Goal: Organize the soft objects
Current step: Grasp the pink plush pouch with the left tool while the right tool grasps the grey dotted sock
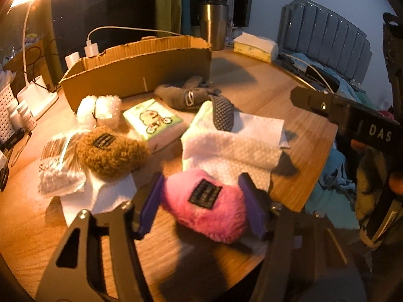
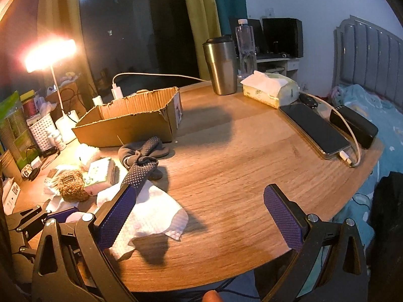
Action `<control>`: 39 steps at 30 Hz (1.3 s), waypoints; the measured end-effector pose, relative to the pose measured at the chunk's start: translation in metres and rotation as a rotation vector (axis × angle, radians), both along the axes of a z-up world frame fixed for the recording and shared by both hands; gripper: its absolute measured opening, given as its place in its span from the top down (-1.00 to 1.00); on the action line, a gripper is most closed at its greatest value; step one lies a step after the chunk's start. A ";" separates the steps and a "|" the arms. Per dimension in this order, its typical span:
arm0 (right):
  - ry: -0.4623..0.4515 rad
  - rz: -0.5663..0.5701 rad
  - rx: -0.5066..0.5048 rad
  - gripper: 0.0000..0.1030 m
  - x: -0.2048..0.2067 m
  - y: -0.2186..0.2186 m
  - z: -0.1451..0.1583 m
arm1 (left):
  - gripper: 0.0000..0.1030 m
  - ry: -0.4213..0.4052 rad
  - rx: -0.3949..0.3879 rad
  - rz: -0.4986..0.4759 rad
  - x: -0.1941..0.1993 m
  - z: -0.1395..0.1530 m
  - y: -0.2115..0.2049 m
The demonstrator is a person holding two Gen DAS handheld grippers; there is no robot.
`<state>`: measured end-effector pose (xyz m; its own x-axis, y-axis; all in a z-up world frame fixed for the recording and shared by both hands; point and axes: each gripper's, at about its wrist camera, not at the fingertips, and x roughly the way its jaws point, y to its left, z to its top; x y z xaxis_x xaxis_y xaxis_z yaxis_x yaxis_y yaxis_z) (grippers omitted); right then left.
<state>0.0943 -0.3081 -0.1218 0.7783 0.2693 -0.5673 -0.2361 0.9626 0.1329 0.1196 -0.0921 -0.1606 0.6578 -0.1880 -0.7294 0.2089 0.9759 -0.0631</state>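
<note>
low in the left wrist view, the left gripper (image 1: 201, 209) is clamped on the pink plush (image 1: 205, 205), its purple pads pressing both sides, just above the table (image 1: 252, 80) edge. the brown plush (image 1: 110, 154) lies to its left on a tissue (image 1: 105, 196); the cardboard box (image 1: 136, 70) stands at upper centre. in the right wrist view, the right gripper (image 2: 199, 216) hangs over bare wood, jaws wide apart (nothing between them), with grey socks (image 2: 144, 154) in front of the box.

I see a desk lamp (image 2: 50, 54) flaring warm glare over the dim table (image 2: 226, 166); shadows long, fisheye edges bent.
</note>
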 end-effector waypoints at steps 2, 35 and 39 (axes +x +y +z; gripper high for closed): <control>0.001 0.006 -0.003 -1.00 0.002 0.003 0.001 | -0.06 -0.001 -0.009 0.000 0.001 0.000 0.002; 0.040 0.144 -0.085 -0.99 0.065 0.081 0.014 | 0.25 -0.163 -0.167 0.107 0.022 0.059 0.079; 0.080 0.177 -0.109 -0.93 0.080 0.097 0.004 | 0.25 -0.159 -0.172 0.133 0.031 0.057 0.089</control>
<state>0.1746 -0.2110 -0.1181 0.6755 0.3313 -0.6588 -0.3955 0.9168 0.0554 0.1508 -0.0033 -0.1034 0.7887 -0.2050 -0.5796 0.1005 0.9731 -0.2074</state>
